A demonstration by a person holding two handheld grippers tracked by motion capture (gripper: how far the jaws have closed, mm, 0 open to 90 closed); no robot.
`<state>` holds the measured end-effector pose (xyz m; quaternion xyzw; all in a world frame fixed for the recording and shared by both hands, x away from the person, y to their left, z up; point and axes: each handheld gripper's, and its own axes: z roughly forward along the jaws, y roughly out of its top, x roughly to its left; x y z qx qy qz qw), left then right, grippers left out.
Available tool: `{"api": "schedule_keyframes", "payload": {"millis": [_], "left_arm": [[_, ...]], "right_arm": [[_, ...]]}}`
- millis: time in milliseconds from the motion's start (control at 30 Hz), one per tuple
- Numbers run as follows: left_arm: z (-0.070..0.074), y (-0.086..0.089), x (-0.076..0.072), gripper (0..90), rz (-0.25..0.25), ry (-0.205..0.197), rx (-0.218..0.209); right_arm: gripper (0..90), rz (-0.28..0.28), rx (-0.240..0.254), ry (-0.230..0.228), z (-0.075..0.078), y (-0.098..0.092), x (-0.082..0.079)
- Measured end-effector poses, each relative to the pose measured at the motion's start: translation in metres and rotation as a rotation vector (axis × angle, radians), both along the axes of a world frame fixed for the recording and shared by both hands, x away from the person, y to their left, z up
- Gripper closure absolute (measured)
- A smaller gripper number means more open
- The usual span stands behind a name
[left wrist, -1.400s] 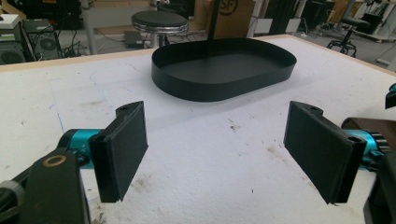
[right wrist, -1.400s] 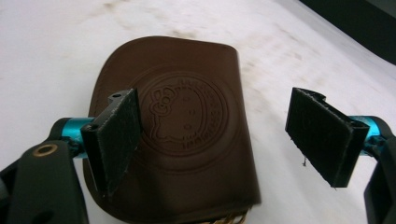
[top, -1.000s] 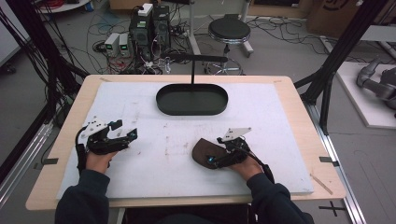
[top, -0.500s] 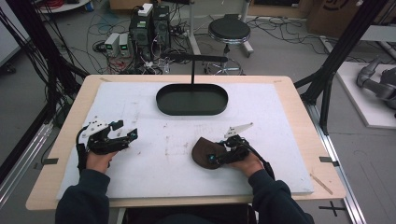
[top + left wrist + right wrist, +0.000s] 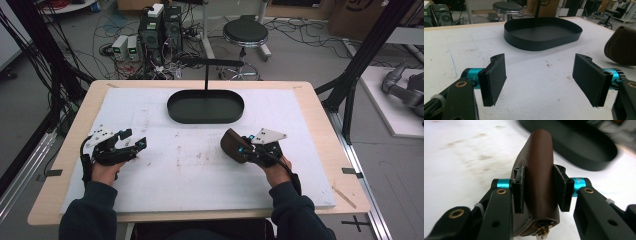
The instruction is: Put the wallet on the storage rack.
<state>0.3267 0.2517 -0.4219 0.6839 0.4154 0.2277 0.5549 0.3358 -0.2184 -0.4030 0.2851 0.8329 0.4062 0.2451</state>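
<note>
A brown leather pouch (image 5: pixel 231 144) is off the white board, tilted up on its edge. My right gripper (image 5: pixel 239 149) is shut on it; its jaws have just been closing, and in the right gripper view both pads (image 5: pixel 518 187) press the sides of the pouch (image 5: pixel 540 157). My left gripper (image 5: pixel 136 138) rests at the left of the board, open with nothing between its pads (image 5: pixel 495 77); its jaws have just been closing a little. From the left gripper (image 5: pixel 540 77) the pouch (image 5: pixel 621 46) shows at the right edge.
A black oval tray (image 5: pixel 172 107) with a low rim sits at the far middle of the board, seen also as the tray (image 5: pixel 541 32) and the tray (image 5: pixel 579 147). A black post stands behind it. The white board (image 5: pixel 190 170) has faint stains.
The right gripper's jaws closed on the brown pouch and raised it, moving it a little toward the tray. The left hand stayed where it was.
</note>
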Motion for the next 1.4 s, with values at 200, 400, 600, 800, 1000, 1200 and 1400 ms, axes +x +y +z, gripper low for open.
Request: {"api": "schedule_keyframes", "payload": {"millis": [200,400,600,800,1000,1200,1400], "left_arm": [[0.0,0.001,0.0,27.3,0.002,0.005,-0.005],[0.0,0.0,0.0,27.3,0.0,0.005,-0.005],[0.0,0.001,0.0,27.4,0.001,0.005,-0.005],[-0.001,0.001,0.0,27.4,0.0,0.008,-0.001],[-0.001,0.0,0.0,27.3,0.0,0.009,0.002],[0.001,-0.002,-0.001,25.2,-0.007,-0.024,-0.004],[0.004,-0.006,-0.003,21.8,-0.03,-0.049,-0.001]], "right_arm": [[65.7,0.014,-0.026,-0.02,-0.002,0.002,-0.001],[63.2,0.088,0.013,0.007,-0.004,0.007,-0.002],[55.4,0.073,0.033,0.027,-0.006,0.005,0.001],[33.5,0.062,0.075,0.017,-0.01,0.004,0.004],[21.4,0.06,0.063,0.064,-0.017,0.005,0.008],[24.9,0.093,0.006,0.113,-0.027,0.012,0.016],[59.8,0.145,0.061,0.086,-0.012,0.008,0.016]]}}
